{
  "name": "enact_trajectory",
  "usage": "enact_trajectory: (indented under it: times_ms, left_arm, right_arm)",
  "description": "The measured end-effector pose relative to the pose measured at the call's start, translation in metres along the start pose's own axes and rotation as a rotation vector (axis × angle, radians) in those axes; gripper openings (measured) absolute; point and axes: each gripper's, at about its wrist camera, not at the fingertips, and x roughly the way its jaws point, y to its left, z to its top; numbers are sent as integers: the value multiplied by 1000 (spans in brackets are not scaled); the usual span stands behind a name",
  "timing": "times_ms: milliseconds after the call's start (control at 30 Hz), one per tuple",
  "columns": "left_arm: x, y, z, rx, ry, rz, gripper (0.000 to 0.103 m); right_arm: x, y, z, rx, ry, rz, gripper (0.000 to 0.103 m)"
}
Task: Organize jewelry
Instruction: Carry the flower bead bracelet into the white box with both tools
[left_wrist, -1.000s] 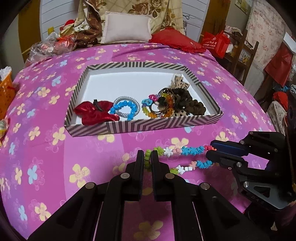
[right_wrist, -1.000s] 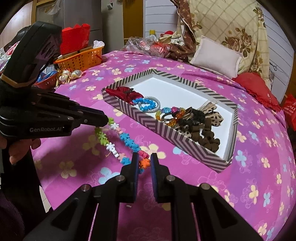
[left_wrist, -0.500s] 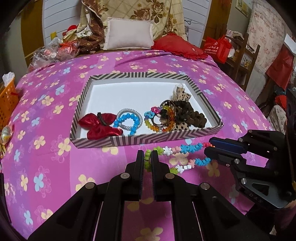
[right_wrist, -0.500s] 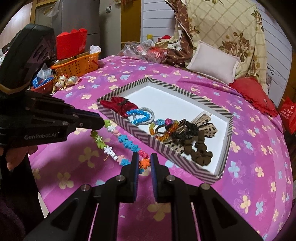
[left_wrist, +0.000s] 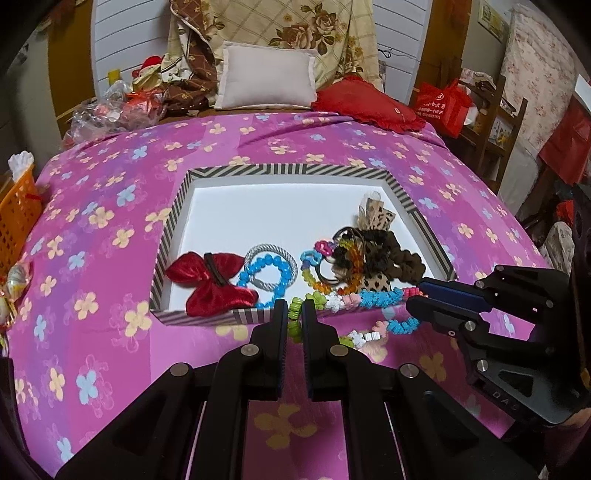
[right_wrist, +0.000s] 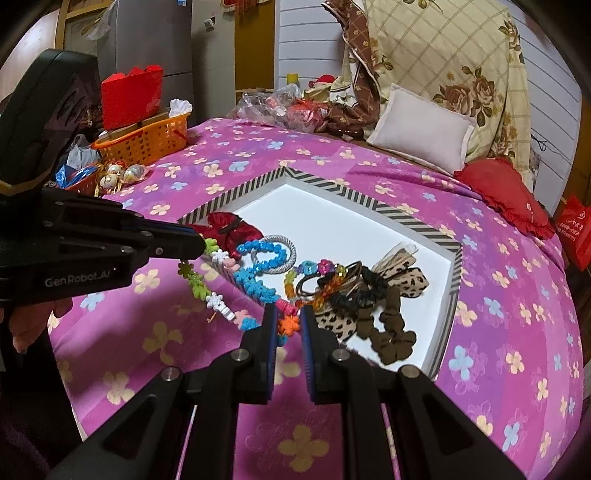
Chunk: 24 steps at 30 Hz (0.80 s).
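Note:
A colourful flower-bead necklace (left_wrist: 373, 298) hangs stretched between both grippers above the striped tray's (left_wrist: 295, 170) near rim. My left gripper (left_wrist: 294, 314) is shut on its green end. My right gripper (right_wrist: 288, 326) is shut on its orange end; it also shows in the left wrist view (left_wrist: 415, 295). The necklace (right_wrist: 255, 286) sags in two strands. In the tray lie a red bow (left_wrist: 212, 282), a blue bead bracelet (left_wrist: 267, 275), a multicolour bracelet (left_wrist: 314, 266) and brown and leopard scrunchies (left_wrist: 384, 254).
The tray sits on a pink flowered bedspread (left_wrist: 92, 229). Pillows (left_wrist: 267, 79) and a red cushion (left_wrist: 365, 103) lie at the back. An orange basket (right_wrist: 144, 142) and trinkets stand at the bed's left edge. Red bags (left_wrist: 443, 107) and shelves stand on the right.
Both grippers have carried the necklace up off the bedspread and forward, from in front of the tray to over its near rim.

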Motion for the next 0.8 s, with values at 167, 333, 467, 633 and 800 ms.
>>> enact_trajectory:
  times_ms: [167, 333, 467, 633, 800]
  left_arm:
    - [6, 3, 8, -9, -3, 8, 0]
    - [15, 5, 16, -13, 4, 12, 0]
    - [23, 6, 24, -13, 7, 18, 0]
    - [38, 12, 33, -28, 21, 23, 0]
    - [54, 15, 39, -28, 40, 32, 0]
  right_arm:
    - [7, -3, 6, 3, 0, -6, 12]
    - [16, -12, 12, 15, 5, -9, 12]
    - [26, -18, 18, 15, 15, -14, 12]
    - [41, -27, 25, 26, 28, -12, 12]
    - [55, -35, 29, 36, 46, -9, 12]
